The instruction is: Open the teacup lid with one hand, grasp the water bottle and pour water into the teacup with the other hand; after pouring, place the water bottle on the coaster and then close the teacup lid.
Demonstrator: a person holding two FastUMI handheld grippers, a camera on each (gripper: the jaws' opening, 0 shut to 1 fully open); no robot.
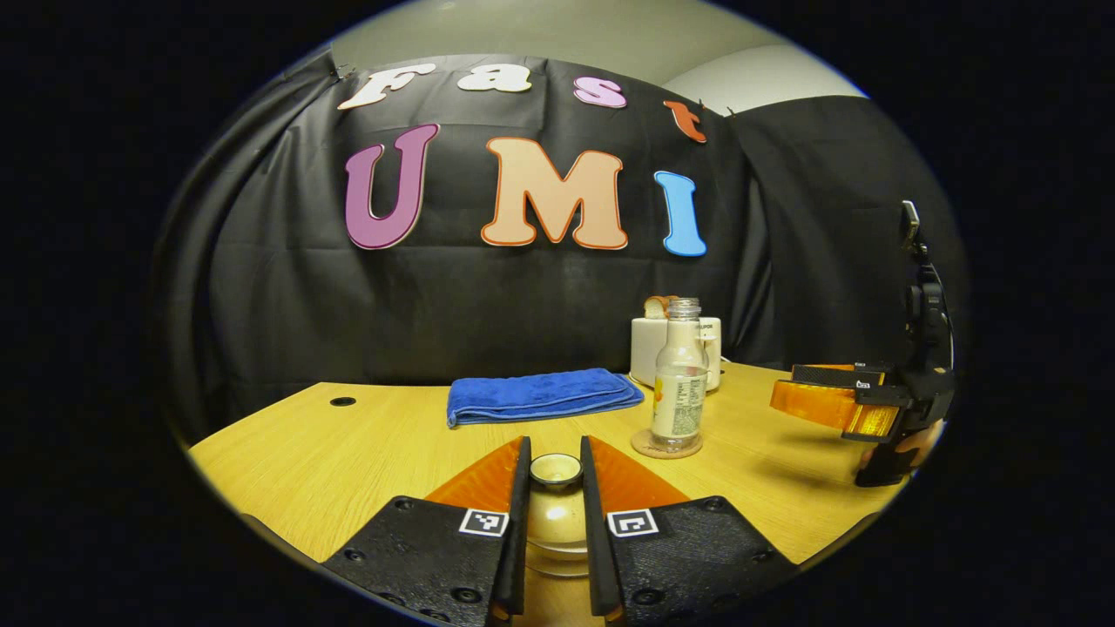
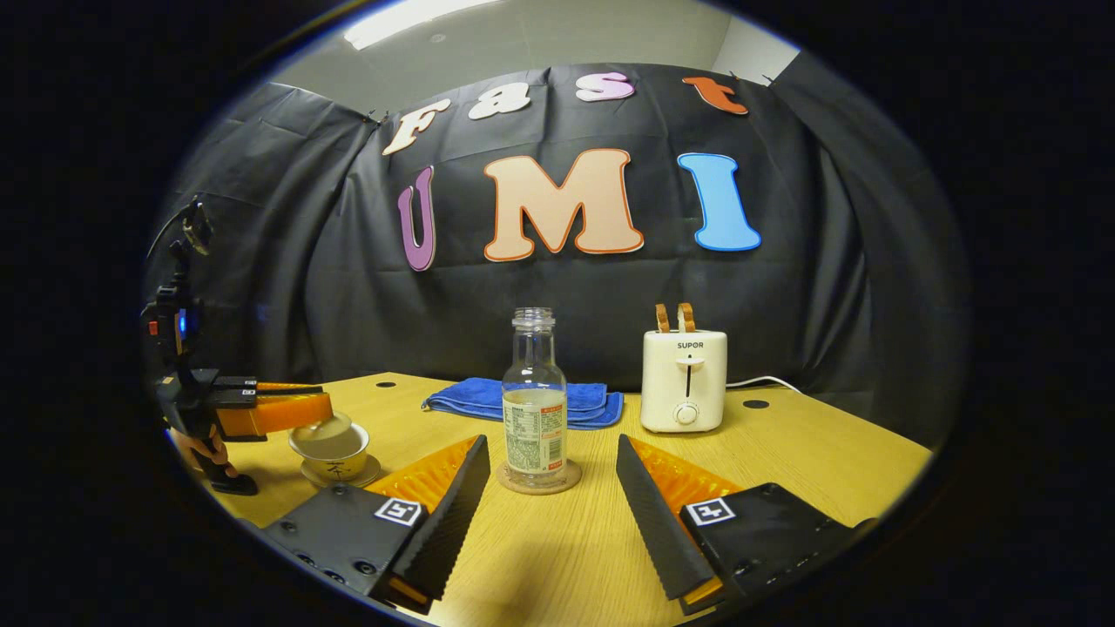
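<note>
My left gripper [image 1: 556, 448] is shut on the knob of the teacup lid [image 1: 556, 471], one finger on each side, with the pale cup body below. In the right gripper view the left gripper [image 2: 324, 402] holds the lid [image 2: 322, 429] at the rim of the teacup [image 2: 334, 455], which stands on its saucer [image 2: 341, 475]. I cannot tell whether the lid is raised. The uncapped water bottle [image 2: 534, 409] stands upright on the round coaster [image 2: 538, 482]. My right gripper [image 2: 551, 444] is open just short of the bottle, touching nothing. The bottle [image 1: 679, 387] and right gripper [image 1: 784, 394] also appear in the left gripper view.
A folded blue towel [image 2: 523, 401] lies behind the bottle. A white toaster [image 2: 684, 380] with two slices stands at the back right, its cord trailing to the right. The wooden table [image 2: 827, 453] has cable holes near the back.
</note>
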